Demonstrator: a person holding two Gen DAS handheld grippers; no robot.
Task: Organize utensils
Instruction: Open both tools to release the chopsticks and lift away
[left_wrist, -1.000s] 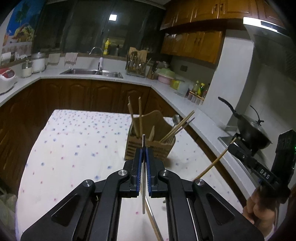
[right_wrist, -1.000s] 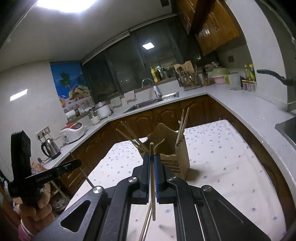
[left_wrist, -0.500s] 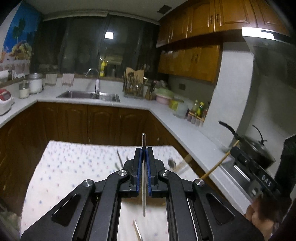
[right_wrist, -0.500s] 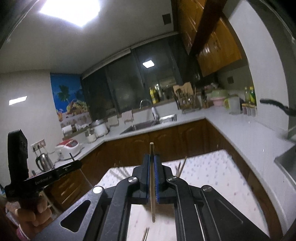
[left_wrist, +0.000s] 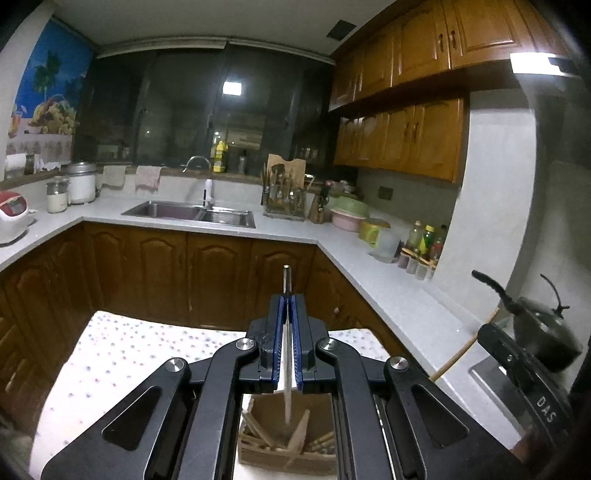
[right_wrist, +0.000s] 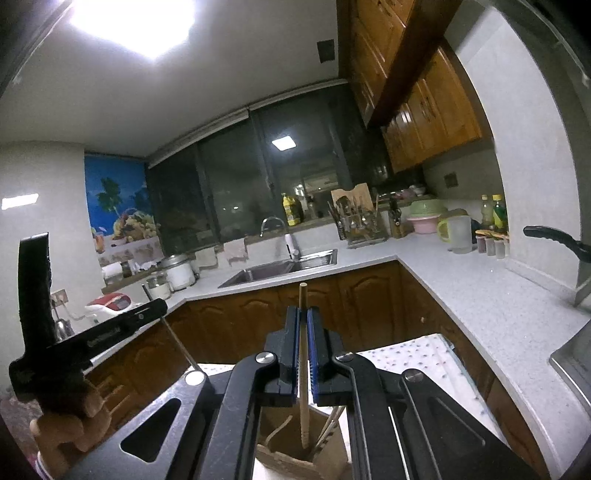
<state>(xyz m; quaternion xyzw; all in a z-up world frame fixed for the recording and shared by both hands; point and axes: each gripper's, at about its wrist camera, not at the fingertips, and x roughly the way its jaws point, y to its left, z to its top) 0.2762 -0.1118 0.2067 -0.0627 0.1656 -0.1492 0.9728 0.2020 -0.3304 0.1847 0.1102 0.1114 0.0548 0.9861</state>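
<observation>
A metal chopstick (left_wrist: 285, 354) is clenched in the left tongs (left_wrist: 287, 332), a wooden one (right_wrist: 303, 369) in the right tongs (right_wrist: 303, 347), both above the holder (left_wrist: 288, 446). If released off-centre, either could strike the rim and fall onto the bench (left_wrist: 122, 354).

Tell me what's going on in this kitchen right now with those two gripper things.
A person is sorting utensils with a handheld gripper in each hand. The left gripper is shut on a metal chopstick, and the right gripper is shut on a wooden chopstick. Both sticks point down over the wooden utensil holder on the dotted tablecloth. It already holds several utensils. Neither stick has been released yet.
</observation>
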